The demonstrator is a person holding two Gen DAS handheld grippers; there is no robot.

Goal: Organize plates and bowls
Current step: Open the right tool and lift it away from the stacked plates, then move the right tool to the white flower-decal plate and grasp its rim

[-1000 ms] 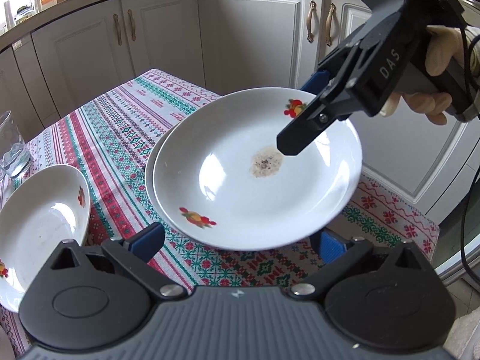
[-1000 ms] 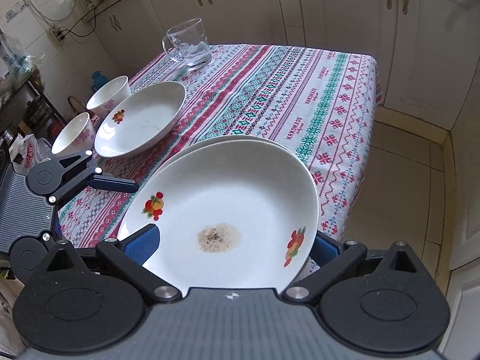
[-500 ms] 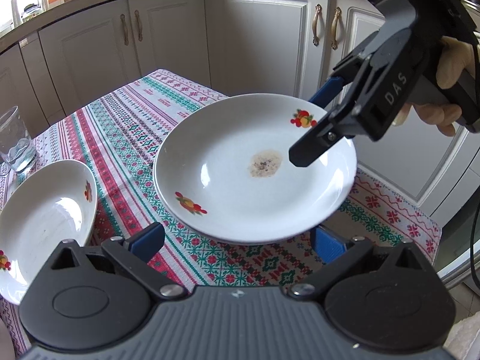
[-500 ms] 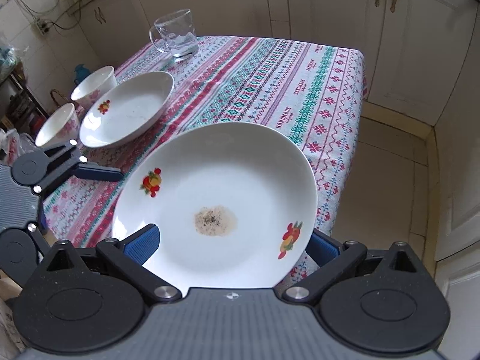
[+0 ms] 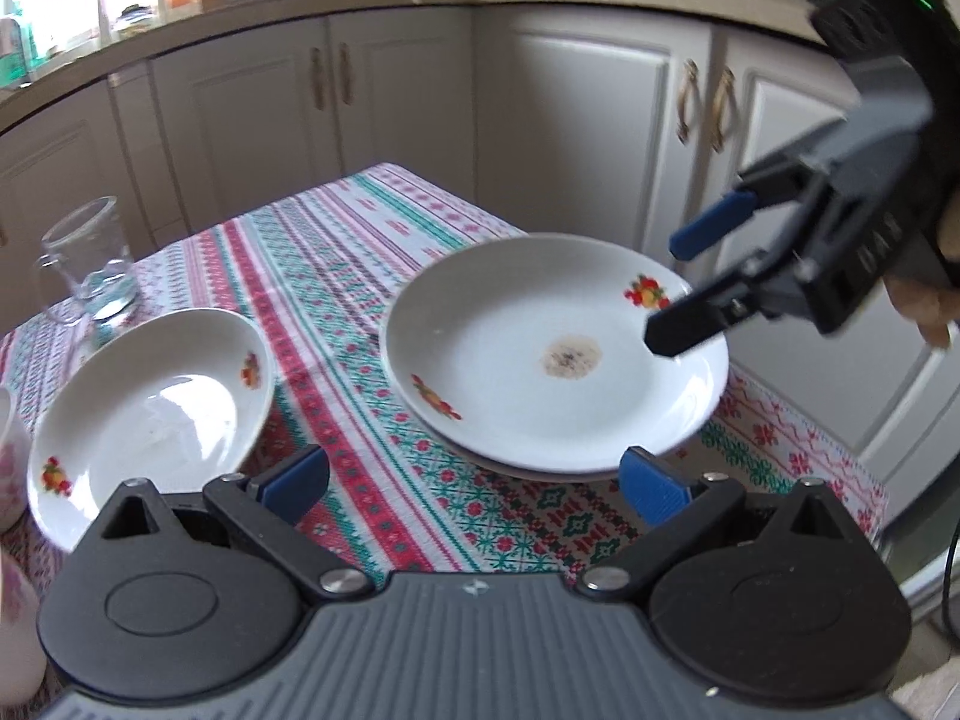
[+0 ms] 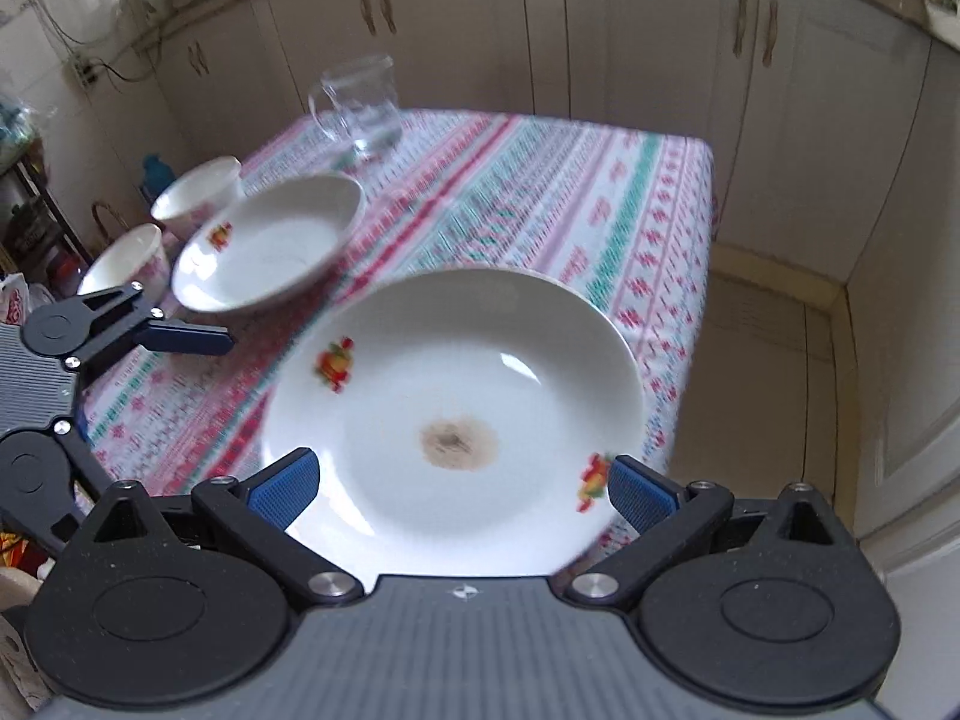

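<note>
A white plate with fruit prints and a brown stain point(image 5: 555, 354) rests on another plate whose rim shows beneath it point(image 5: 540, 473), near the table's right end. It also shows in the right wrist view point(image 6: 456, 420). My right gripper point(image 6: 459, 489) is open, its jaws wide apart just back from the plate's near rim; in the left wrist view its fingers point(image 5: 684, 324) hover over the plate's right edge. My left gripper point(image 5: 474, 483) is open and empty, in front of the stack. A deeper white plate point(image 5: 150, 414) sits to the left.
Two small white bowls point(image 6: 198, 192) point(image 6: 123, 258) stand behind the deep plate point(image 6: 270, 240). A glass mug point(image 5: 90, 264) stands at the far end of the patterned tablecloth point(image 5: 336, 252). White cabinets surround the table; the floor drops off past the right edge.
The stained plate was lowered onto the plate below and my right gripper let go of it and drew back. My left gripper pulled back and turned slightly left.
</note>
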